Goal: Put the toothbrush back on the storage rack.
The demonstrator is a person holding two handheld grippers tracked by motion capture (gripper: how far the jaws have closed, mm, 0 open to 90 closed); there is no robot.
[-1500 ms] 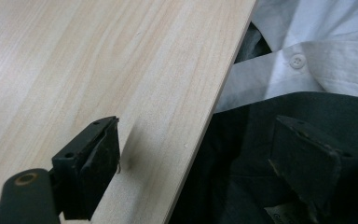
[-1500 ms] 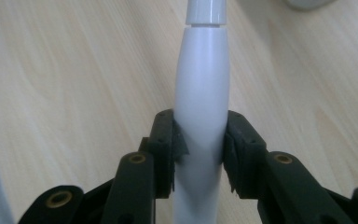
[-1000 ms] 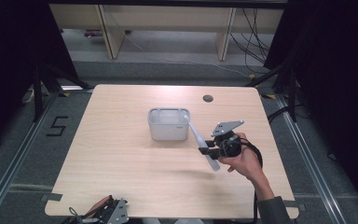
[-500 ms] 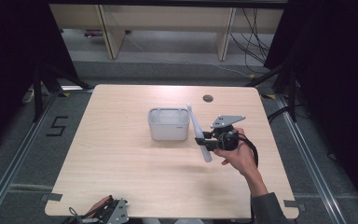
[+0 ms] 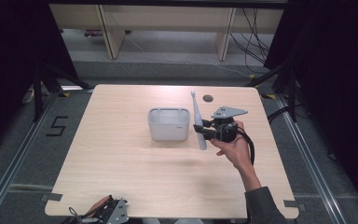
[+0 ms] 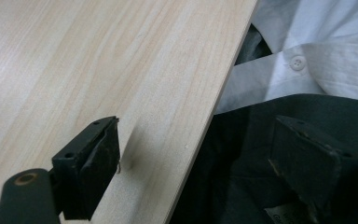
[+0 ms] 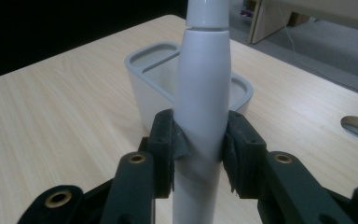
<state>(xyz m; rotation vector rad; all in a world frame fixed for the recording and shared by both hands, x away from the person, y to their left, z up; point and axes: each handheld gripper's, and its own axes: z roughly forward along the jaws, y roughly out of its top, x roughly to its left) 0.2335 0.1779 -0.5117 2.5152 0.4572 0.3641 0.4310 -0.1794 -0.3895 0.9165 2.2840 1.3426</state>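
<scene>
Now the right gripper (image 5: 201, 130) has its jaws clamped on the handle of a white electric toothbrush (image 5: 197, 120), held just right of the grey holder (image 5: 168, 123) above the table (image 5: 121, 163). Its long axis runs nearly upright, head up and slightly away from the person. The left gripper (image 6: 191, 172) sits at the table's near edge, jaws apart.

Even overhead light keeps the table (image 5: 121, 177) bright against dark surroundings. Shadows are soft. The toothbrush (image 7: 203, 93) up close looks slightly blurred, faintly glossy.
</scene>
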